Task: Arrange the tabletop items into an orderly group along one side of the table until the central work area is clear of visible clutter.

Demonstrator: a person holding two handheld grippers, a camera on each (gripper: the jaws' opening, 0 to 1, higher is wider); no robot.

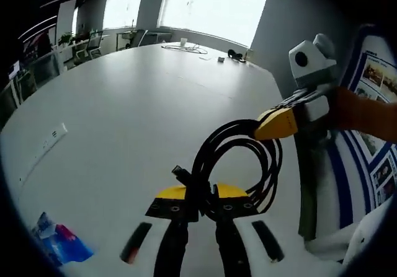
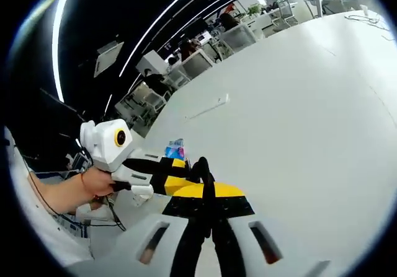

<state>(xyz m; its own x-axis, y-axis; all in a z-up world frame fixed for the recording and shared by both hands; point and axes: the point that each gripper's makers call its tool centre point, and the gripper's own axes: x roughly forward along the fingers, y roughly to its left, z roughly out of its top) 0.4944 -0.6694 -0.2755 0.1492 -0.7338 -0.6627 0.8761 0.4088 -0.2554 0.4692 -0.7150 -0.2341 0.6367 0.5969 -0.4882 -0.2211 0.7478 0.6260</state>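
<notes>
You have the coiled black cable (image 1: pixel 239 159) lifted above the desk (image 1: pixel 124 116), both claws clamped on it: left claw (image 1: pixel 201 204), right claw (image 2: pixel 208 204). Judged early: blue packet (image 1: pixel 59 240) beside the cable and far-end clutter remain ungrouped.

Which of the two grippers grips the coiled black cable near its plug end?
The left gripper: the black cable plug sticks out beside it, while the right gripper pinches the loop's far side.

One cable coil (image 1: pixel 239 159), one blue packet (image 1: pixel 59 240), two grippers.

The table (image 1: pixel 124 122) looks smooth, matt white. The black cable (image 1: pixel 239 156) looks rubbery, slightly glossy. The blue packet (image 1: pixel 59 240) looks like shiny plastic.
</notes>
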